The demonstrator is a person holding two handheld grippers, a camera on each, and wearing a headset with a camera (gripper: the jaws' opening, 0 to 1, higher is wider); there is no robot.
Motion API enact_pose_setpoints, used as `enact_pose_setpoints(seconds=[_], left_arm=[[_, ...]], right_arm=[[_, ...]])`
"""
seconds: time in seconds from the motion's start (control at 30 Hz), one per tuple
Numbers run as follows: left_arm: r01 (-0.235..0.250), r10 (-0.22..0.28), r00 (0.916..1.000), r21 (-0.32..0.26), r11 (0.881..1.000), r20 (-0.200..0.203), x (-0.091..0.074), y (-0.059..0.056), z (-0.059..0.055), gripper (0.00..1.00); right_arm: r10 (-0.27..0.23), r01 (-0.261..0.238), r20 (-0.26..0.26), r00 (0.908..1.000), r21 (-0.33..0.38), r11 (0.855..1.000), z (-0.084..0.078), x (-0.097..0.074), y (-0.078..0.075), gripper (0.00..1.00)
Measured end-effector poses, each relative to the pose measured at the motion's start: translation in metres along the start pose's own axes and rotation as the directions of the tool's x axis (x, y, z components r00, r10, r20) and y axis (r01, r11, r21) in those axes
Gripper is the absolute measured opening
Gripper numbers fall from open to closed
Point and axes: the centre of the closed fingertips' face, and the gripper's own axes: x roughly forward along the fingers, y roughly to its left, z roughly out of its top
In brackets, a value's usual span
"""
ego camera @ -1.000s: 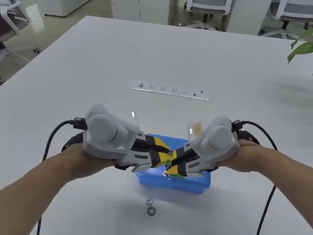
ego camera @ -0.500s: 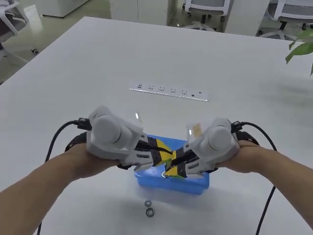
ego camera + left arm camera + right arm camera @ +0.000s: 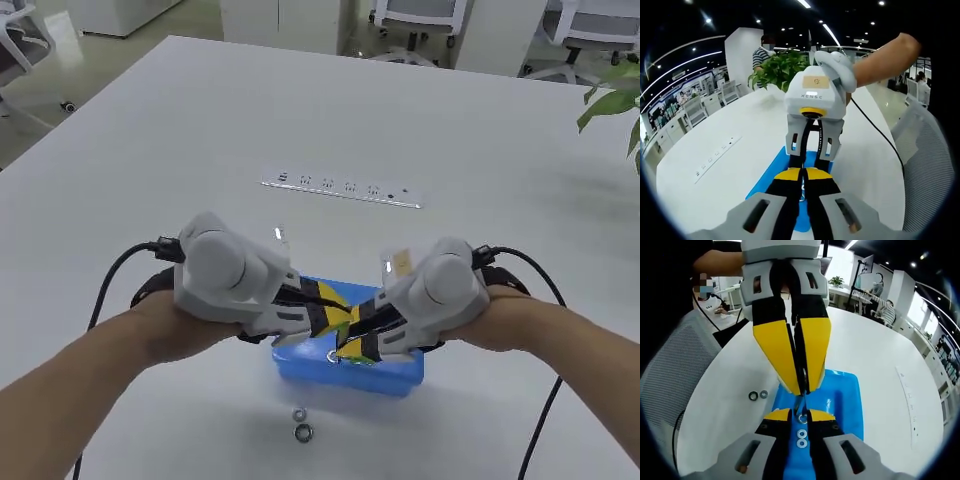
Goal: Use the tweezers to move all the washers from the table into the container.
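The white bench [image 3: 200, 130] is a big, smooth matte slab. Both grippers, in chunky light-grey plastic shells, meet nose to nose at the 6 o'clock end of the head view.

The container [image 3: 405, 372] is a shallow rectangular tray of glossy blue plastic, sitting right under the spot where the two noses meet. At 12 o'clock from it, well apart, a long flat white power strip [image 3: 343, 188] is set flush in the bench.

The left claw [image 3: 803, 176] has black fingers with yellow tips. They're pressed together on the tweezers [image 3: 801, 402], a thin metal sliver poking out past the tips and down over the tray.

The right claw [image 3: 800, 415] has the same black and yellow look. Its jaws are spread a little, leaving a narrow gap, and the tweezers' point hangs in that gap. I can't tell if the pads actually touch the metal.

Washers: small shiny metal rings. Two [image 3: 802, 434] lie flat on the blue floor of the tray, in a line toward 6 o'clock in the right gripper view. A third sits right at the tweezers' point, and I can't tell whether it's pinched or just lying there. Two more [image 3: 304, 432] are out on the bench, side by side, just off the tray's near wall at about 7 o'clock in the head view.
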Motion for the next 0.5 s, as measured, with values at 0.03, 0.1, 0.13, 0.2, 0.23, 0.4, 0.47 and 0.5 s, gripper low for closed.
enact_pose_setpoints(seconds=[0.03,0.1,0.13,0.2,0.23,0.4,0.47,0.5], left_arm=[[-0.002,0.002,1.0000,0.001,1.000,0.001,-0.001,0.001,0.001,0.05],[-0.004,0.004,1.0000,0.002,1.000,0.000,-0.002,0.001,0.003,0.05],[-0.005,0.005,1.0000,0.002,1.000,-0.001,-0.003,0.002,0.004,0.05],[-0.007,0.007,1.0000,0.002,1.000,0.002,-0.004,0.002,0.006,0.05],[-0.008,0.008,1.0000,0.002,1.000,0.003,-0.005,0.002,0.006,0.05],[-0.016,0.016,0.9998,0.003,1.000,0.007,-0.009,0.003,0.010,0.05],[-0.024,0.023,0.9997,0.005,1.000,0.009,-0.012,0.004,0.011,0.05],[-0.027,0.027,0.9996,0.005,1.000,0.009,-0.013,0.004,0.011,0.05]], right_arm=[[-0.001,0.001,0.000,1.0000,0.006,1.000,0.000,-0.001,0.000,0.16],[-0.004,0.004,0.004,1.0000,0.010,1.000,0.002,-0.002,0.001,0.17],[-0.008,0.008,0.004,1.0000,0.009,1.000,0.003,-0.003,0.001,0.17],[-0.012,0.011,0.008,0.9999,0.014,1.000,0.004,-0.005,0.001,0.19],[-0.013,0.013,0.008,0.9999,0.018,1.000,0.004,-0.006,0.001,0.20],[-0.027,0.027,0.009,0.9996,0.028,0.999,0.004,-0.013,0.003,0.24],[-0.039,0.039,0.006,0.9992,0.029,0.999,0.002,-0.016,0.003,0.26],[-0.043,0.043,0.006,0.9990,0.030,0.999,0.002,-0.017,0.003,0.27]])
